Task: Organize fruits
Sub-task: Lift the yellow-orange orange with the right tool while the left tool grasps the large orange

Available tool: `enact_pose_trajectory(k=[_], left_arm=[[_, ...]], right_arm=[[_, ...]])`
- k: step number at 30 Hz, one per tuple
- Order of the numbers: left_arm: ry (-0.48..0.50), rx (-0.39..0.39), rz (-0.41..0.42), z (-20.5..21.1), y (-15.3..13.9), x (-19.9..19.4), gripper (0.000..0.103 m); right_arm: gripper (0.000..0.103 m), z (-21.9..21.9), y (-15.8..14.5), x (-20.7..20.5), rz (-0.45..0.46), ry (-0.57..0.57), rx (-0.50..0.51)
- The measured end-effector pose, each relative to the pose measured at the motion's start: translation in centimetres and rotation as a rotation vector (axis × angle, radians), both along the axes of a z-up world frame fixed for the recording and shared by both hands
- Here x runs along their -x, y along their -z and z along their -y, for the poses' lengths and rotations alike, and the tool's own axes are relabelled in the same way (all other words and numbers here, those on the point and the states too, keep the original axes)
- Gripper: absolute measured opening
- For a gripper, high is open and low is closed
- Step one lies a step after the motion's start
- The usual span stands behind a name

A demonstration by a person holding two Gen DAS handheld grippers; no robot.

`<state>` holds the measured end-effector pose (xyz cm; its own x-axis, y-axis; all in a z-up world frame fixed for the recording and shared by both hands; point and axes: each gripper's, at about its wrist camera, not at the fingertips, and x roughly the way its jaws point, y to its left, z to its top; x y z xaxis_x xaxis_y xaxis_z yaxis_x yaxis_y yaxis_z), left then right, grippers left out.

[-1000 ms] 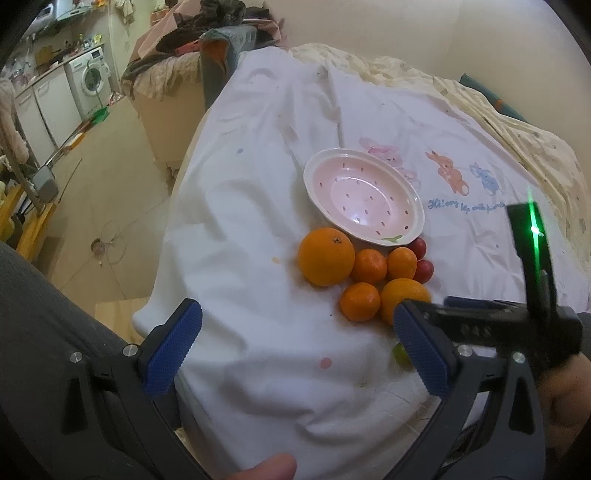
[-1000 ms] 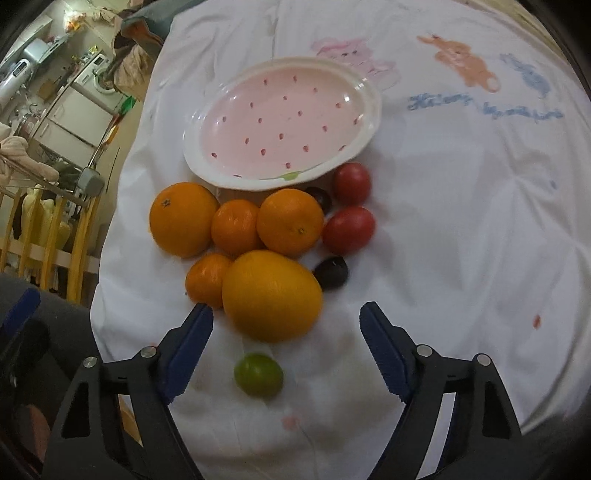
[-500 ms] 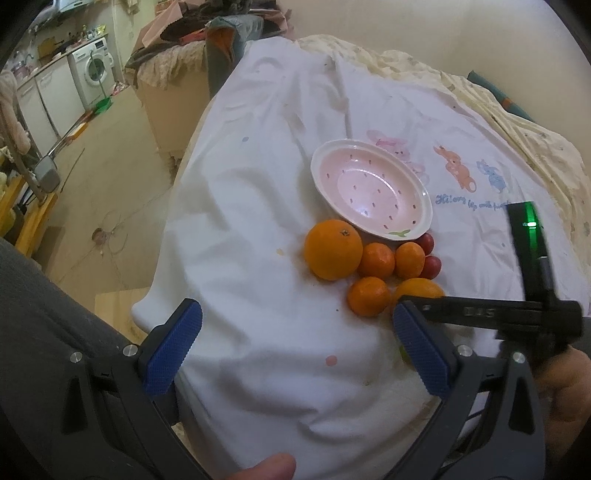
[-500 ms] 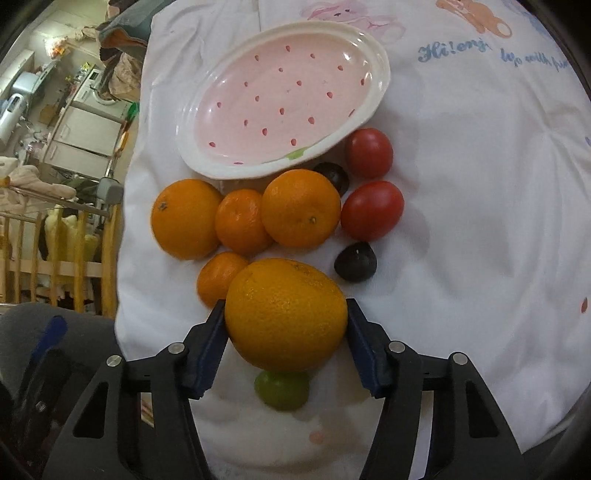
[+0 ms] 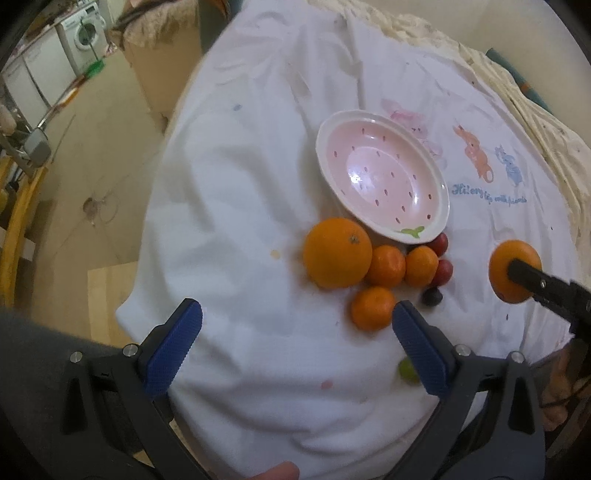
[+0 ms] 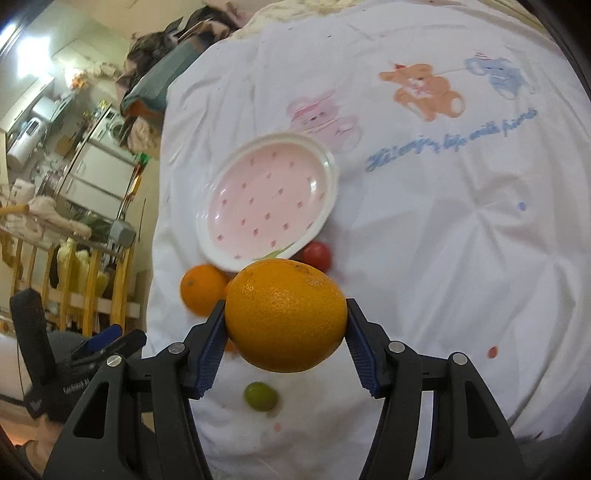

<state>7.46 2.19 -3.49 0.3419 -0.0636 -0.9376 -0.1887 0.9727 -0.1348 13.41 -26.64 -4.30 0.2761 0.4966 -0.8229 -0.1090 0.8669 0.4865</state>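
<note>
My right gripper (image 6: 284, 334) is shut on a large orange (image 6: 286, 315) and holds it above the white cloth; the same orange (image 5: 511, 267) shows at the right of the left wrist view. A pink dotted plate (image 5: 384, 177) lies on the cloth, also seen in the right wrist view (image 6: 269, 201). Below the plate lie another large orange (image 5: 338, 252), three small tangerines (image 5: 373, 308), red tomatoes (image 5: 445, 271), a dark fruit (image 5: 432, 296) and a green lime (image 5: 406, 369). My left gripper (image 5: 295, 343) is open and empty, near the cloth's front edge.
The white cloth (image 5: 258, 184) with cartoon prints covers a raised surface that drops off at the left to the floor (image 5: 92, 184). A washing machine (image 5: 81, 35) and clutter stand far left. A wooden rail (image 6: 92, 288) is at the left.
My right gripper closed on the large orange and lifted it off the cloth, up and to the right. My left gripper stayed open and drew a little closer to the fruit.
</note>
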Motion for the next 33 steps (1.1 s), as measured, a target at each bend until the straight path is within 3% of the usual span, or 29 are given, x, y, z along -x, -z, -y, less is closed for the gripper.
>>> enact_pose_trajectory(k=[10, 16, 21, 22, 26, 33], left_arm=[[0.008, -0.014, -0.134, 1.0, 3.9, -5.3, 0.101], [-0.020, 0.087, -0.183, 1.3, 6.2, -6.6, 0.094], [-0.038, 0.164, -0.208, 1.2, 7.4, -6.8, 0.071], [-0.037, 0.187, -0.203, 1.2, 7.3, -6.8, 0.059], [-0.014, 0.163, -0.199, 1.9, 6.8, -6.8, 0.053], [-0.004, 0.110, -0.167, 2.2, 5.9, -6.3, 0.052]], right_arm=[[0.063, 2.0, 2.0, -0.2, -0.026, 0.086, -0.023], [0.063, 2.6, 2.4, -0.6, -0.043, 0.116, -0.056], [0.063, 2.8, 2.7, -0.9, -0.059, 0.122, -0.063], [0.063, 2.8, 2.8, -0.9, -0.061, 0.123, -0.065], [0.063, 2.8, 2.8, -1.1, -0.058, 0.123, -0.065], [0.063, 2.9, 2.6, -1.0, -0.057, 0.119, -0.053]])
